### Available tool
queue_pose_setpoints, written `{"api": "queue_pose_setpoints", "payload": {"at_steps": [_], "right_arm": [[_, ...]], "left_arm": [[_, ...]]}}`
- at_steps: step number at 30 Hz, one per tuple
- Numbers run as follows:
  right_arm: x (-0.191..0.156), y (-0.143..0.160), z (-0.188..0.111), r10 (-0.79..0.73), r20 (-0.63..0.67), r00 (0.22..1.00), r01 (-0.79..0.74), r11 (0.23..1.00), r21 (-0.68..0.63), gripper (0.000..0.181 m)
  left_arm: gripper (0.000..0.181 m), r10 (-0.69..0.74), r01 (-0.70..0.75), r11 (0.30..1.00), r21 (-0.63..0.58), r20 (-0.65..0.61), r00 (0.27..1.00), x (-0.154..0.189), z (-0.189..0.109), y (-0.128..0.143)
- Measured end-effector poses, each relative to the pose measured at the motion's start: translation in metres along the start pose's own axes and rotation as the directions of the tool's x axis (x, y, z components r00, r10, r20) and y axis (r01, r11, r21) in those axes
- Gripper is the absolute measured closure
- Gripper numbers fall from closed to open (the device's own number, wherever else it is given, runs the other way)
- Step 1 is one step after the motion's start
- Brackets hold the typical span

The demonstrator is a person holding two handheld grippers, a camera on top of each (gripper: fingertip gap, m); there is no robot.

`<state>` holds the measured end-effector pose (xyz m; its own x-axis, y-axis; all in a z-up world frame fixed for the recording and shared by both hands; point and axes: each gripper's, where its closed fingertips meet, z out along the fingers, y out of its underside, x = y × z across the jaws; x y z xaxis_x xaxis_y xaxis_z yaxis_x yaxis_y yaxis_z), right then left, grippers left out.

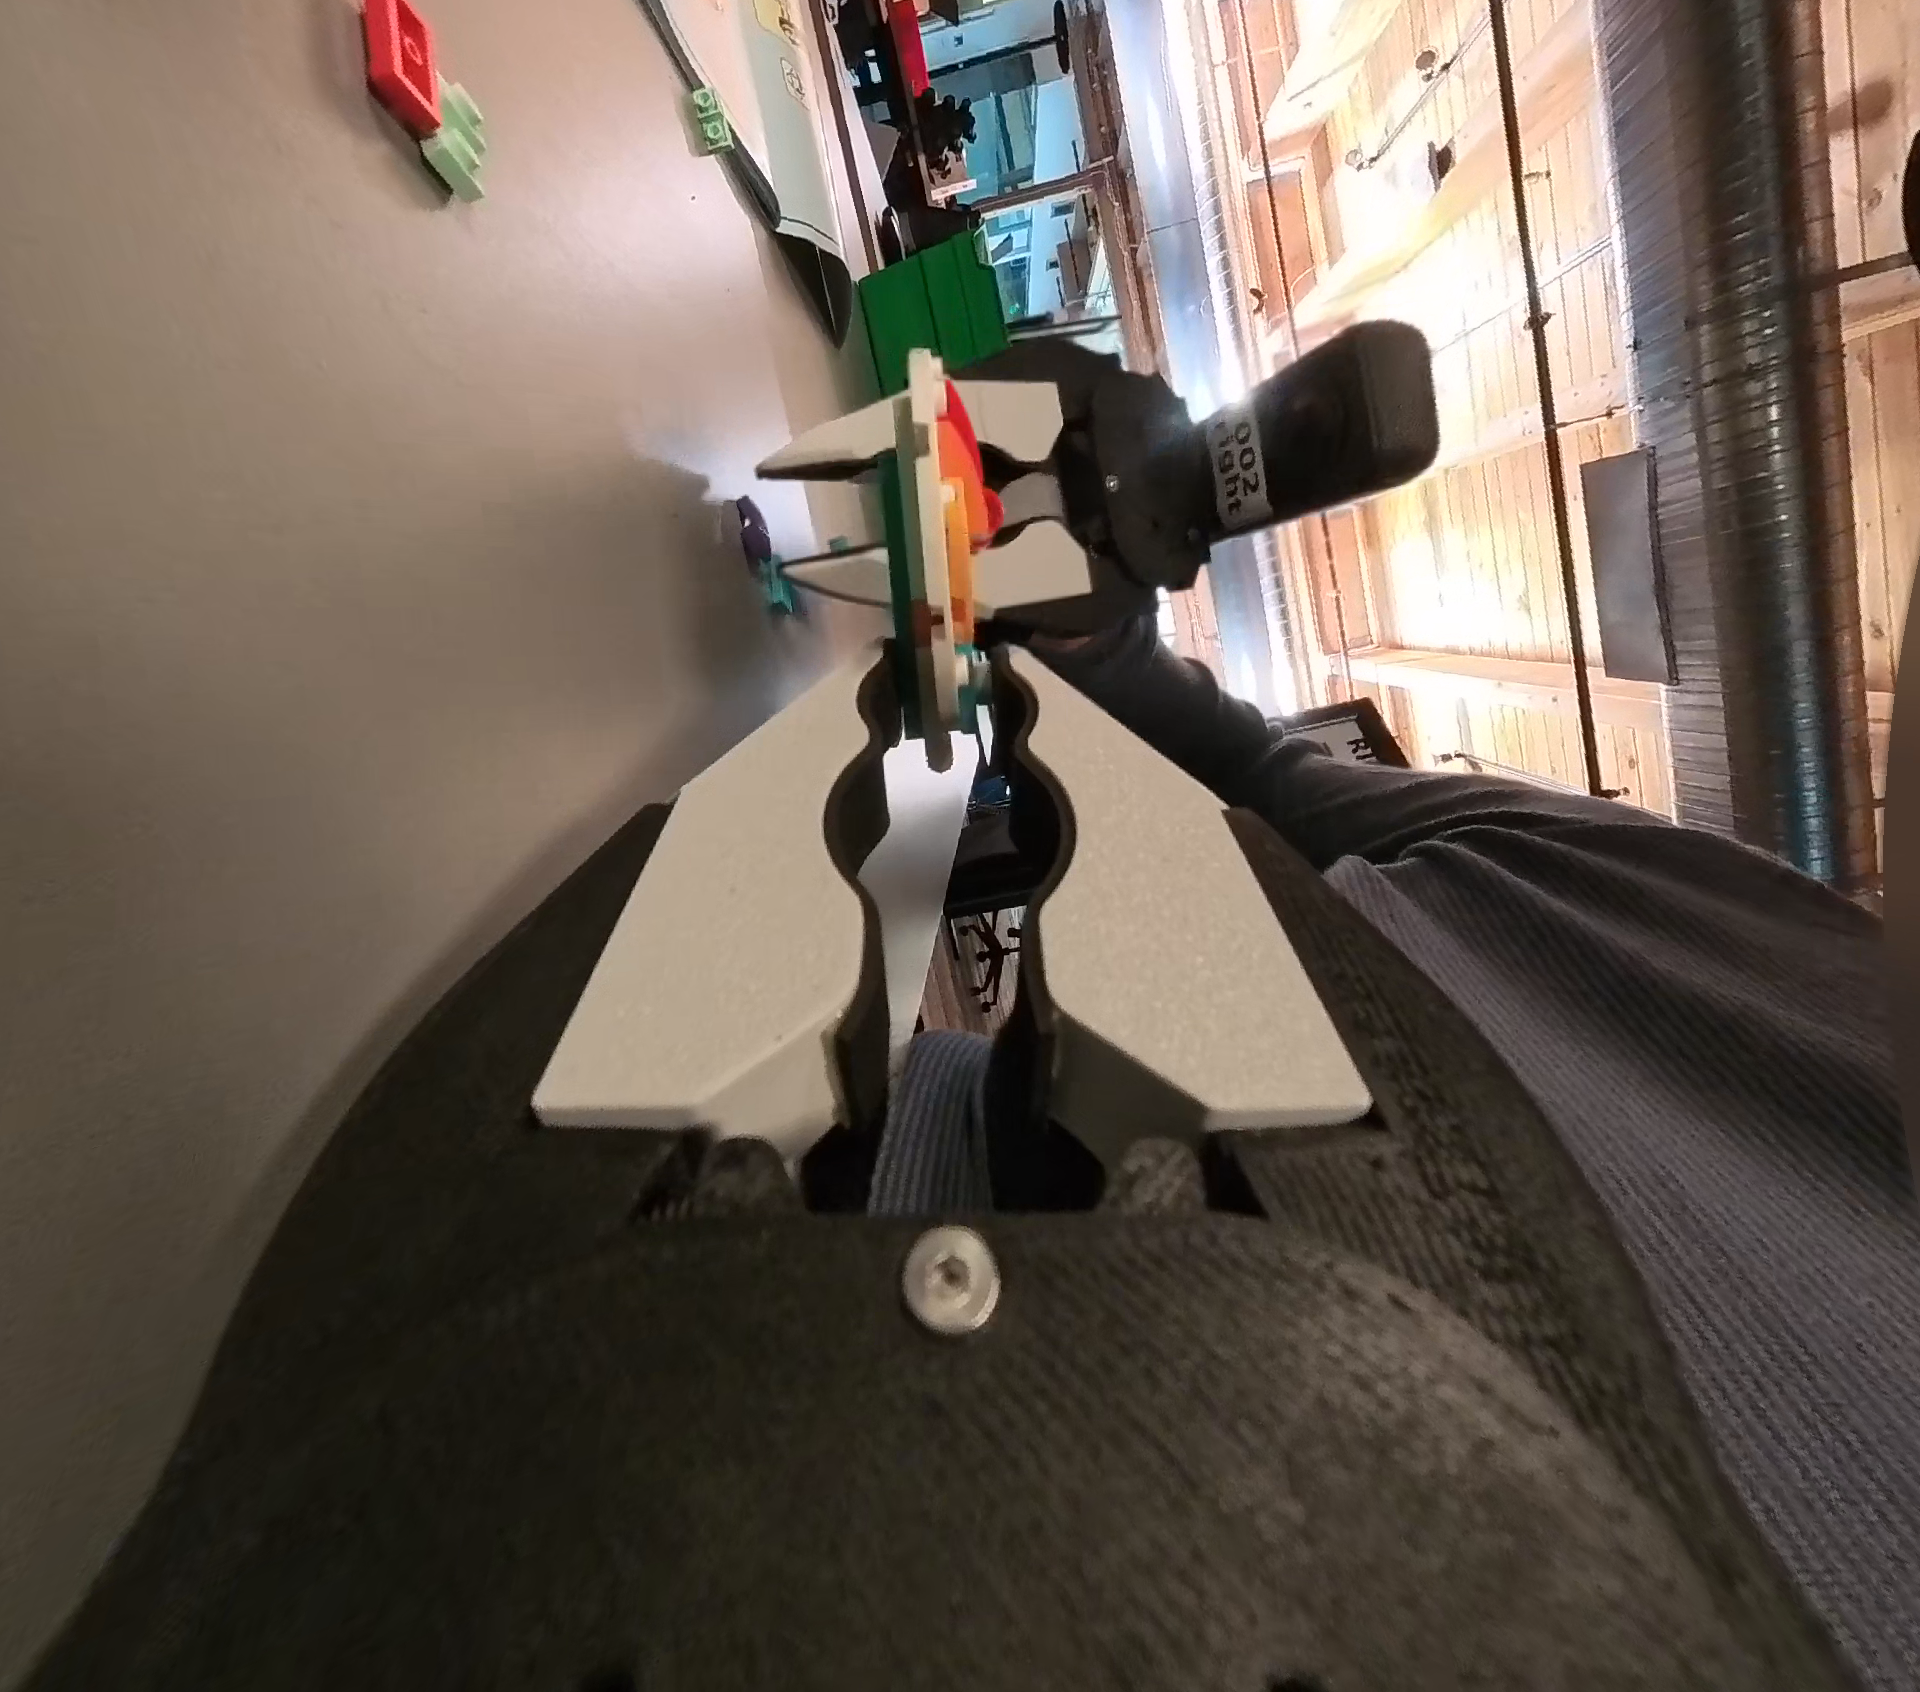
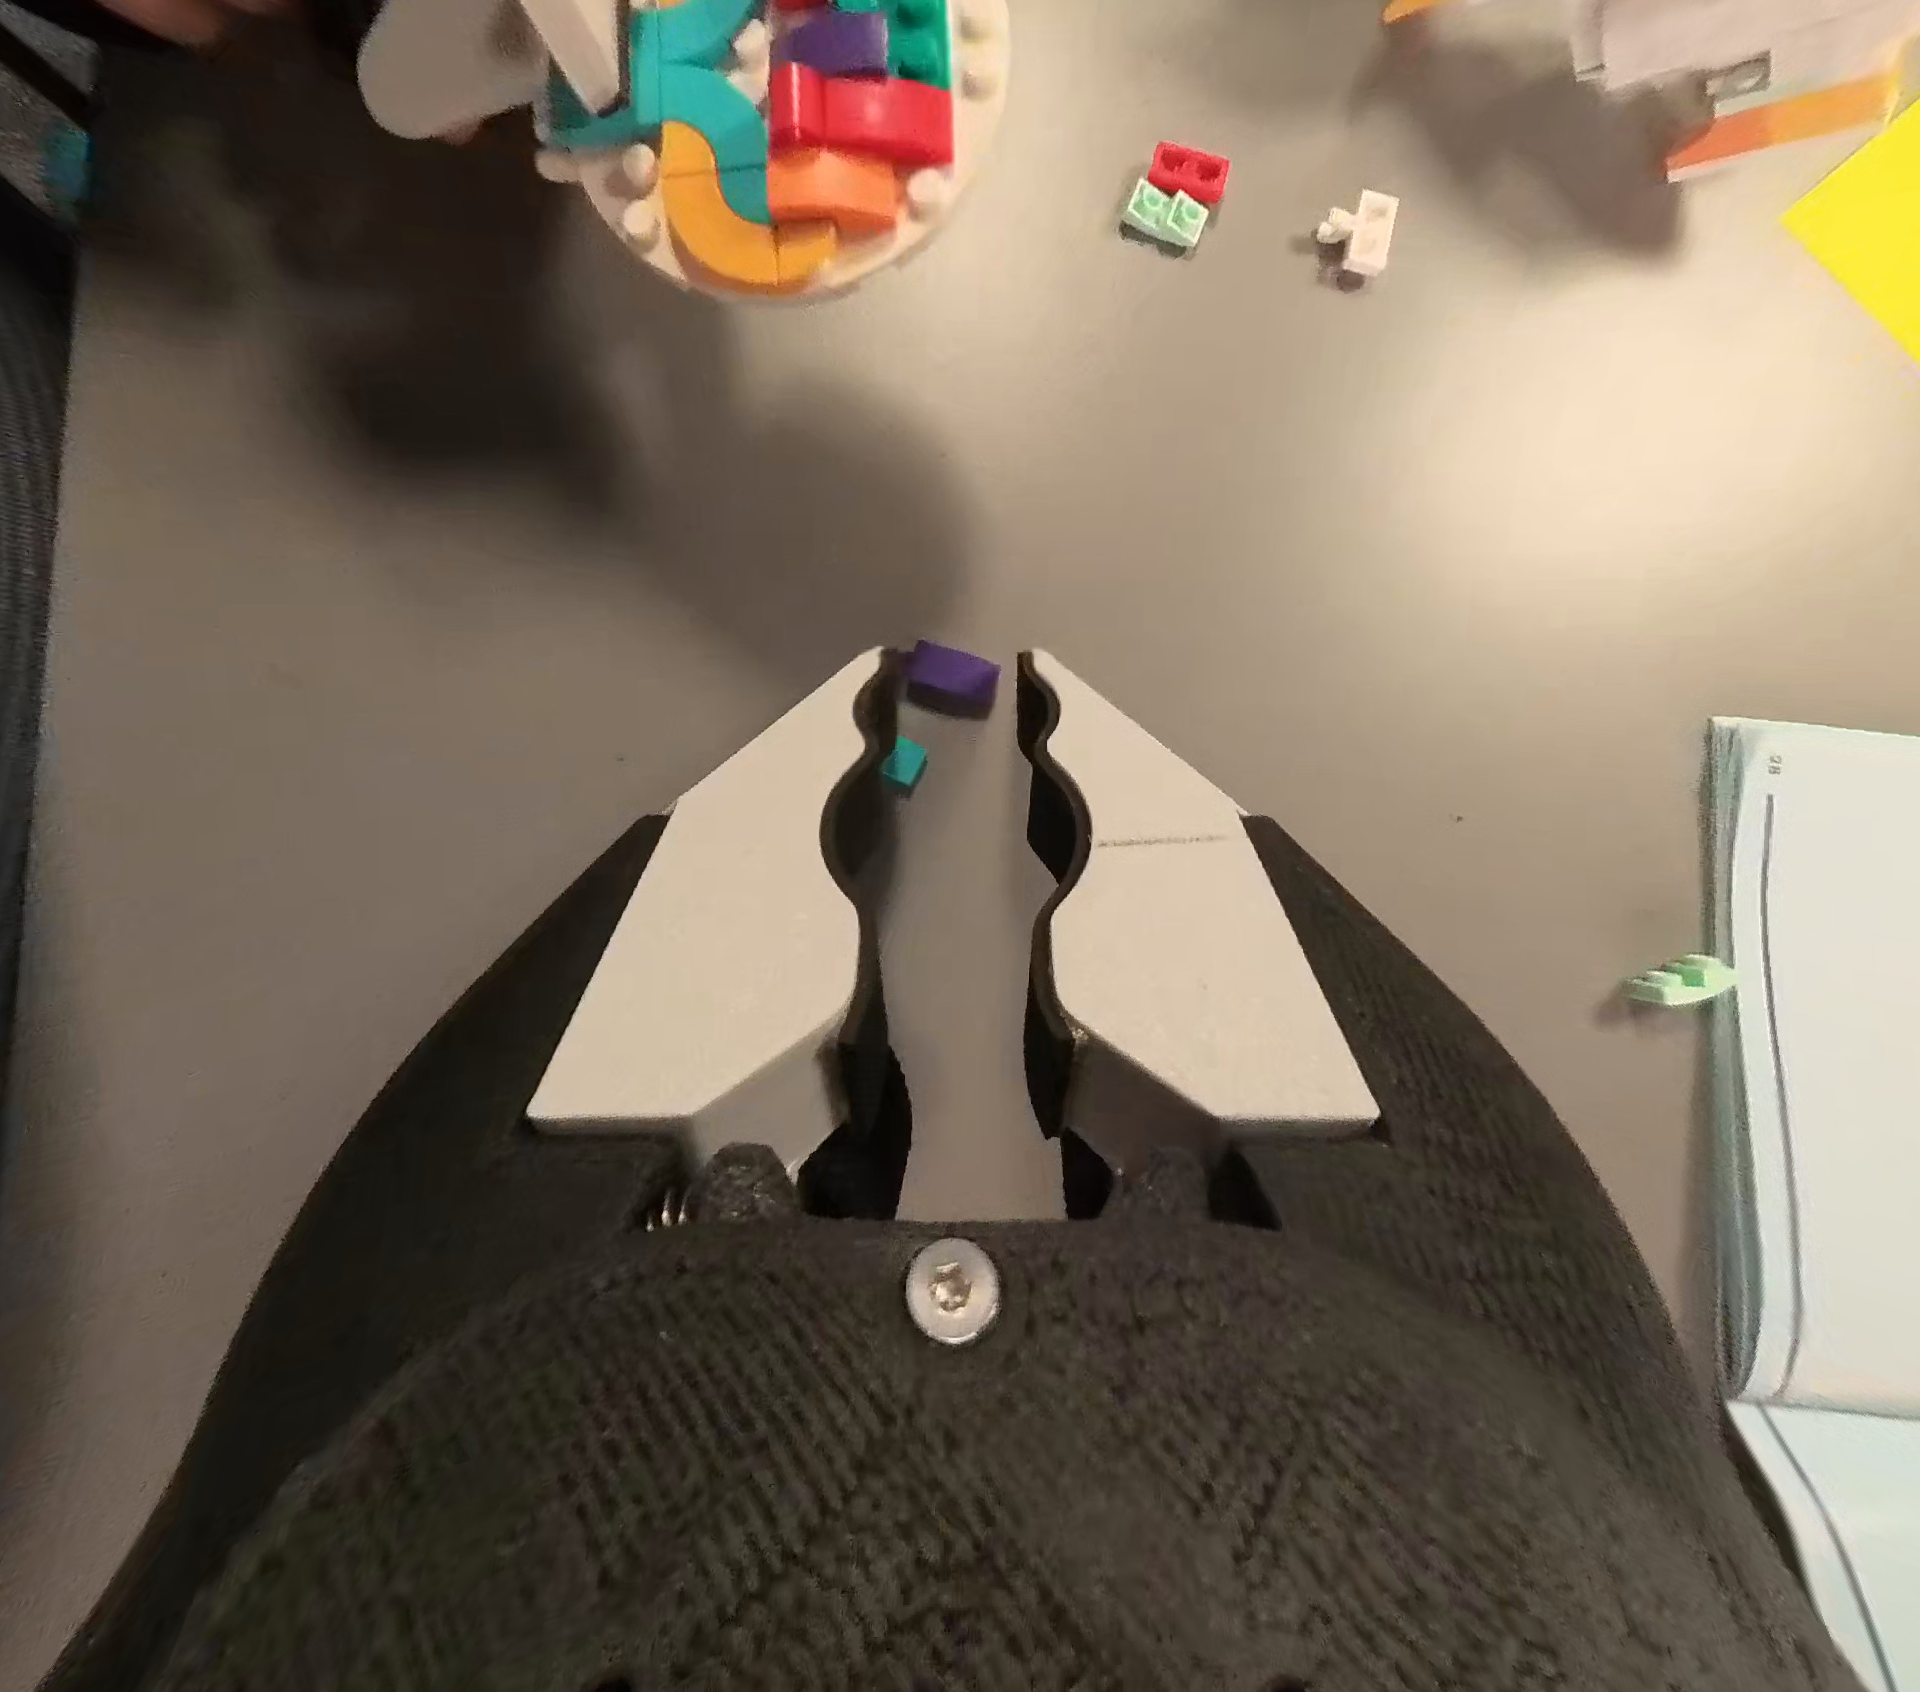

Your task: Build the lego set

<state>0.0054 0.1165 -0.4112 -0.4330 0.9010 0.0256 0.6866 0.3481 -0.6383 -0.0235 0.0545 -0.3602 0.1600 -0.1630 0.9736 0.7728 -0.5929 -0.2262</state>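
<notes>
The left claw [image 1: 940, 697] is clamped on the edge of the round lego model [image 2: 800, 58], holding it on edge above the grey desk [image 2: 1247, 499]. The right claw [image 2: 951, 666] stands narrowly parted, pointing down at the desk, with a small purple brick [image 2: 948, 678] lying between its tips and a teal piece [image 2: 902, 761] just beside its left finger. The model hangs well ahead of the right claw. A red and pale-green brick pair [image 2: 1176, 190] and a white piece [image 2: 1359, 236] lie farther off.
</notes>
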Motion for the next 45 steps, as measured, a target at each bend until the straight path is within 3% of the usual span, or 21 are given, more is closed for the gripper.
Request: {"api": "queue_pose_setpoints", "payload": {"at_steps": [14,17,21,25,37,45], "right_arm": [[0.0,0.002,0.003,0.055,-0.003,0.998,-0.055,0.998,0.037,0.167],[-0.002,-0.02,-0.011,0.087,0.067,0.994,-0.1,0.967,0.235,0.166],[-0.008,-0.059,-0.047,0.048,0.15,0.988,-0.121,0.839,0.53,0.167],[-0.016,-0.074,-0.063,-0.021,0.14,0.99,-0.069,0.792,0.607,0.167],[-0.024,-0.089,-0.062,-0.019,0.165,0.986,-0.086,0.789,0.608,0.167],[-0.018,-0.086,-0.042,-0.01,0.093,0.996,-0.039,0.859,0.51,0.167]], "left_arm": [[0.166,-0.015,0.015,1.0,-0.019,0.009,1.0,-0.002,0.001,0.002],[0.166,-0.017,0.017,1.0,-0.016,0.006,1.0,-0.002,0.001,0.002],[0.166,-0.018,0.018,1.0,-0.014,0.007,1.0,-0.002,0.001,0.002],[0.166,-0.018,0.018,1.0,-0.015,0.011,1.0,-0.003,0.001,0.002],[0.166,-0.014,0.014,1.0,-0.018,0.016,1.0,-0.003,0.002,0.002],[0.166,-0.013,0.014,1.0,-0.019,0.017,1.0,-0.003,0.002,0.003]]}}
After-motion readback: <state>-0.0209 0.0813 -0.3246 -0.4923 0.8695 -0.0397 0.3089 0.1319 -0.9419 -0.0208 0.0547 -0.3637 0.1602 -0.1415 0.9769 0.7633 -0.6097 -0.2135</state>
